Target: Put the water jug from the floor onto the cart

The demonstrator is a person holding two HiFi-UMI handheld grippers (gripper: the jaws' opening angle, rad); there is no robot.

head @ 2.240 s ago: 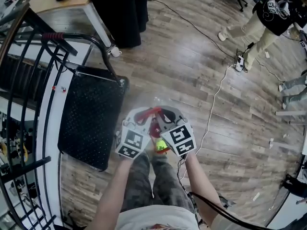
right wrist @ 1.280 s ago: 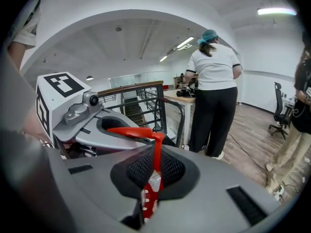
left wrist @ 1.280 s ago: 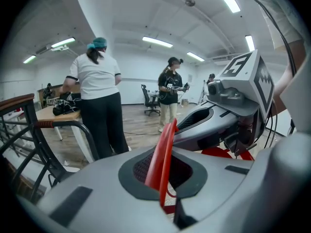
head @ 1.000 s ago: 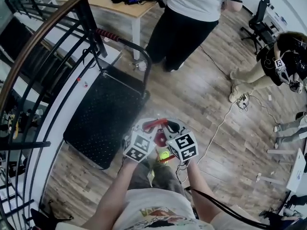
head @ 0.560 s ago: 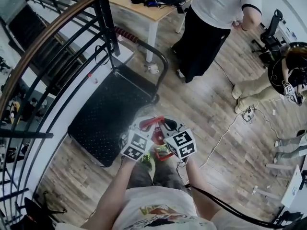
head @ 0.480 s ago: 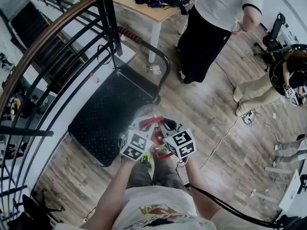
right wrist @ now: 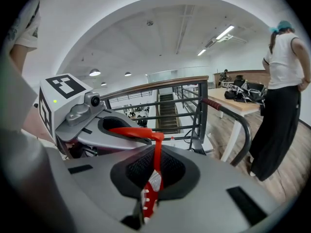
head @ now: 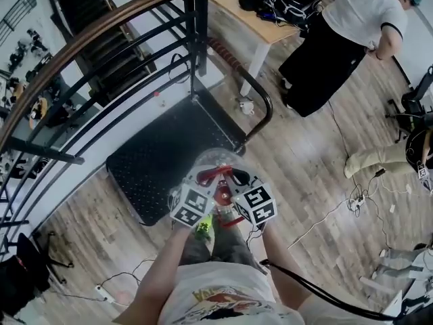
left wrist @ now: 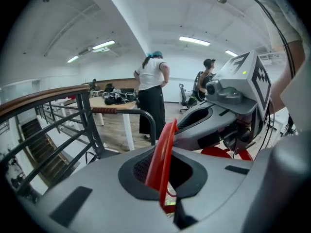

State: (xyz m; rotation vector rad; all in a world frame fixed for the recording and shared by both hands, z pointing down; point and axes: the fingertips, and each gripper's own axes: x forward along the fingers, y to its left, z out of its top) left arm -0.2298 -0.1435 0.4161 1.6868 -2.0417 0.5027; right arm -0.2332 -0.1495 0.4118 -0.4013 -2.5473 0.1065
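Observation:
The clear water jug [head: 211,160] hangs off the floor by its red handle [head: 220,176], just over the near edge of the black platform cart [head: 162,151]. My left gripper [head: 206,180] is shut on the handle's left side, and my right gripper [head: 235,180] on its right side. In the left gripper view the red handle [left wrist: 163,152] stands clamped between the jaws, with the right gripper [left wrist: 228,106] beside it. The right gripper view shows the handle [right wrist: 154,166] pinched the same way. The jug's body is mostly hidden under the grippers.
The cart's push bar [head: 256,95] rises at its far end. A dark stair railing [head: 108,39] runs along the left. A wooden desk [head: 260,19] and a person in a white top [head: 352,26] stand beyond the cart. Cables [head: 338,212] lie on the floor to the right.
I have turned and carried the jug towards the cart: the cart's platform now lies right in front of the grippers. Both grippers stay shut on the handle.

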